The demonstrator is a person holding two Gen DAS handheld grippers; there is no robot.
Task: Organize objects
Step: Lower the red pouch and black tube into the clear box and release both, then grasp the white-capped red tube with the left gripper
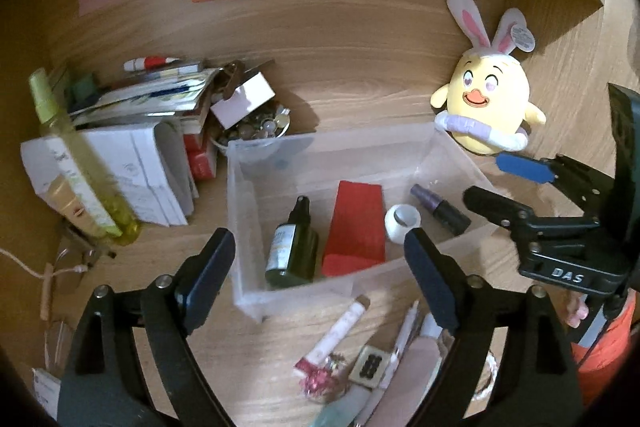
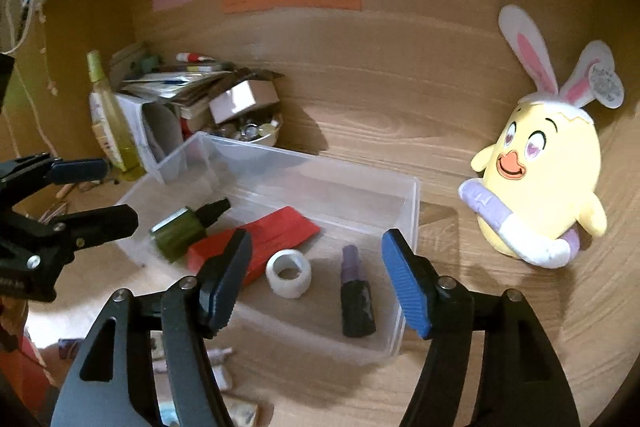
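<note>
The wooden tabletop [image 2: 360,115] is seen spreading out ahead of both grippers, pretty cluttered. A clear plastic bin [image 2: 412,211] is parked right in front of the right gripper [image 2: 316,279], whose jaws are spread with nothing pinched between them. The left gripper [image 1: 320,267] is held over the near edge of the same bin, jaws spread wide, also empty. A yellow bunny-eared plush [image 2: 548,179] is propped off to the right gripper's right, outside the bin. Inside the bin, a red box [image 1: 356,227] is laid just ahead of the left gripper, with a dark green bottle [image 1: 294,251] beside it on the left. A purple-capped tube [image 2: 356,295] and a little white ring [image 2: 290,273] are found between the right gripper's fingers, further down.
</note>
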